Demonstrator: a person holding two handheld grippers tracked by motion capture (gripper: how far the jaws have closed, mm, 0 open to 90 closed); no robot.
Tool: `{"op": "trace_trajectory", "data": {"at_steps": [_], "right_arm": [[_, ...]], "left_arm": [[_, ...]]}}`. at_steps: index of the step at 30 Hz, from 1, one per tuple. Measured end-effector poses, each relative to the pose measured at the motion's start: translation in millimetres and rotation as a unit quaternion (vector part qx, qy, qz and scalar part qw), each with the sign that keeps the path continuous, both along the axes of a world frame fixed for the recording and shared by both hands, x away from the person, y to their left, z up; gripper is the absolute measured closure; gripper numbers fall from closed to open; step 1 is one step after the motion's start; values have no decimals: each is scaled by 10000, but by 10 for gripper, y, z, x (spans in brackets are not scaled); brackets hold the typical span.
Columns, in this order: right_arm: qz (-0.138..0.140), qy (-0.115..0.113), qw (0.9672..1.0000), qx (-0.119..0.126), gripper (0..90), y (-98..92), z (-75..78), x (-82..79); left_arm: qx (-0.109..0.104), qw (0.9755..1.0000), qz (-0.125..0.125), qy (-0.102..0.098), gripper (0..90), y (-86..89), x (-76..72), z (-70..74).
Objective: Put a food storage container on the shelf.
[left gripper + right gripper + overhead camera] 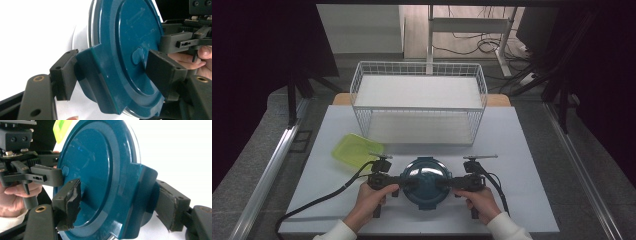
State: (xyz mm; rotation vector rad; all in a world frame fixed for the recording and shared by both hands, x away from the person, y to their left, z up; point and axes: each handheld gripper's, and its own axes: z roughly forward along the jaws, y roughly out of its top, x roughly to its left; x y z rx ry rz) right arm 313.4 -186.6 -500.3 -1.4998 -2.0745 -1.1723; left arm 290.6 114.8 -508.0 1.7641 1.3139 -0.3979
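- Near the front edge of the white table [522, 150], midway between its front corners: round teal-lidded container [426, 181], lid up, flat on the surface.
- At the container's left side: left gripper [404, 183], jaws set about the lid's left clasp tab; in the left gripper view [110, 75], one pad against the tab's outer face, the other on the lid top beside a small raised knob. Partly closed, pads pressed on the tab.
- At the container's right side: right gripper [447, 183], mirrored on the opposite clasp tab; in the right gripper view [117, 202], one worn pad on the lid top, the other behind the tab. Partly closed, clamped on the tab.
- Behind each gripper: a hand [371, 199] and a hand [480, 200] in pale sleeves, entering over the front edge; black cable [327, 197] trailing off toward the front left corner.
- Left of the container, just beyond the left gripper: yellow-green plastic tray [354, 150], tilted on the table, close but apart from the lid.
- Along the back edge: white wire basket [419, 102], two-tiered, well apart from the container.
- Between basket and container: bare table, nothing across the path.
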Motion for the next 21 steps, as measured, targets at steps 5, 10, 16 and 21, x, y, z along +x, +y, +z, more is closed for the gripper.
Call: {"op": "trace_trajectory", "data": {"at_steps": [5,10,16,21], "right_arm": [[-159,-4,9998,84,320,-27,30,-44],[-243,14,9996,116,333,-36,48,-60],[-286,18,9995,126,339,-53,78,-68],[-294,-1,9995,139,340,-67,93,-73]], "left_arm": [[28,9999,57,-106,327,7,-68,45],[26,9998,116,-139,348,6,-101,72],[23,9998,126,-183,374,6,-120,112],[99,9995,128,-262,379,-23,-131,146]]}}
